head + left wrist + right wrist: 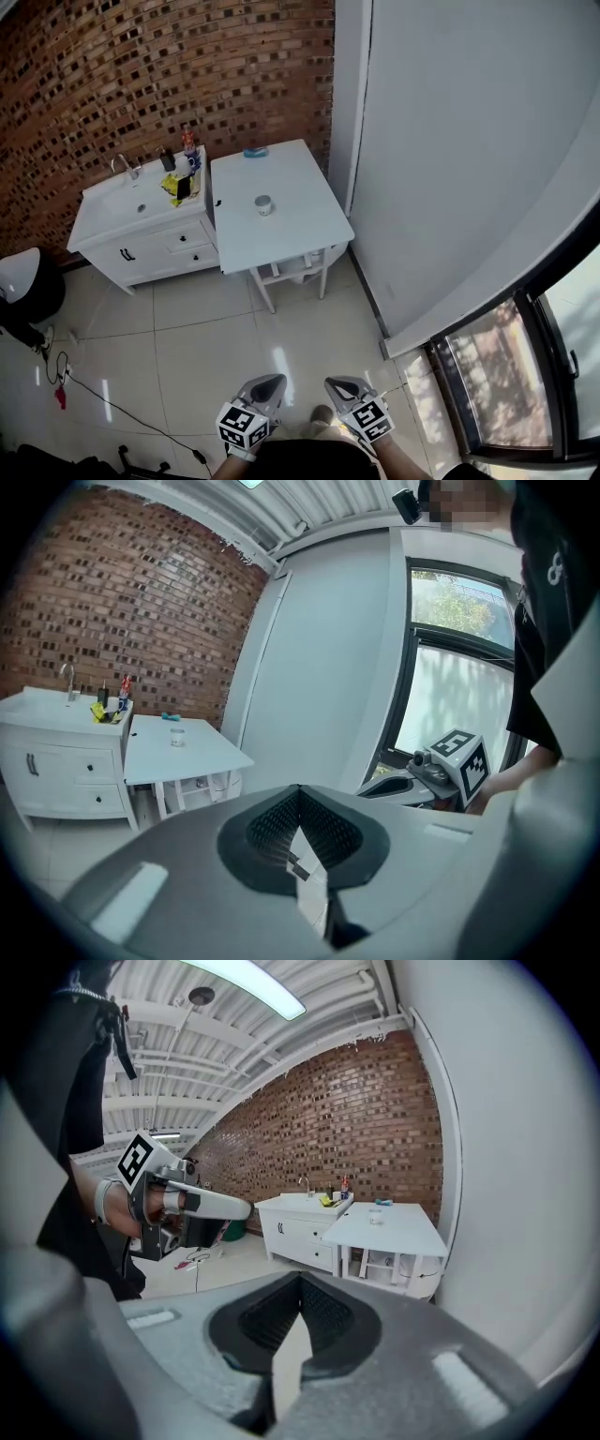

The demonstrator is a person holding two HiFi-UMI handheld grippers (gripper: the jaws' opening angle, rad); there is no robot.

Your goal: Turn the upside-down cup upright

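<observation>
Head view: cup [264, 204] waits at the middle of the table [292, 246], well apart from left gripper [271, 382] and right gripper [337, 383], held low, fingers together and empty, ahead of any approach.

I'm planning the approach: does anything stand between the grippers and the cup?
Nothing visible: only bare floor lies between the left gripper, the right gripper and the table bearing the cup.

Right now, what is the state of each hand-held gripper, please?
Left hand-held gripper: closed, holding nothing.
Right hand-held gripper: closed, holding nothing.
</observation>
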